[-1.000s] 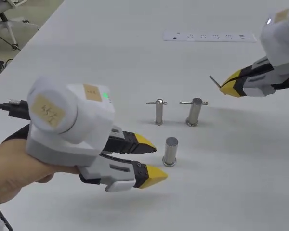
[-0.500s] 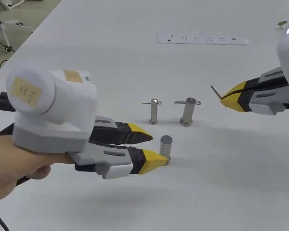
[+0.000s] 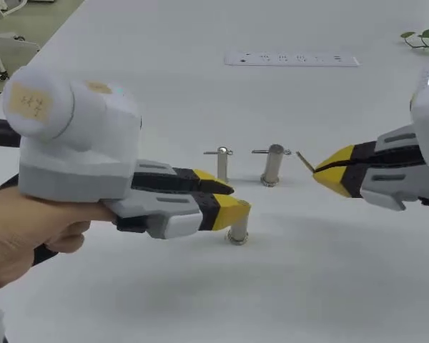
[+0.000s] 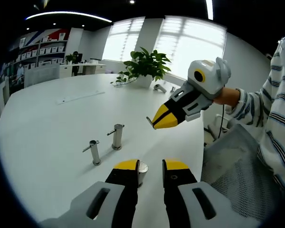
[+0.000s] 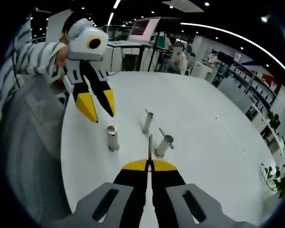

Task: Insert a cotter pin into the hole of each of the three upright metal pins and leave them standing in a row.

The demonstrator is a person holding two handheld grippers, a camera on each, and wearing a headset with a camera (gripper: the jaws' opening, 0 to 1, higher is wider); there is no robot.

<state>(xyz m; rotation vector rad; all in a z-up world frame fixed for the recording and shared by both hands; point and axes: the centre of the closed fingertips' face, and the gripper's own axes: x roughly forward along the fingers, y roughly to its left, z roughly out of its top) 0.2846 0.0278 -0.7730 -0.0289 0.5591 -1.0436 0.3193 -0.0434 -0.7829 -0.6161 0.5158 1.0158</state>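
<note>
Three upright metal pins stand on the white table (image 3: 129, 300). The two far pins (image 3: 222, 163) (image 3: 272, 164) each carry a cotter pin through the head. The nearer bare pin (image 3: 237, 233) is partly hidden behind my left gripper (image 3: 232, 200), whose open jaws hover at its top without gripping it. In the left gripper view the bare pin (image 4: 142, 169) sits just beyond the gap of the left gripper (image 4: 152, 166). My right gripper (image 3: 316, 171) is shut on a thin cotter pin (image 3: 304, 161), right of the far pins. In its own view, the right gripper (image 5: 149, 165) holds the cotter pin (image 5: 150, 142) above the bare pin (image 5: 112, 138).
A white power strip (image 3: 292, 58) lies at the far side of the table. A leafy plant (image 3: 425, 36) is at the far right corner. An office chair (image 3: 0, 36) stands off the table's left edge.
My left gripper has moved right and forward up to the bare pin's top. The right gripper has come left and lower with the cotter pin, closer to the far pins.
</note>
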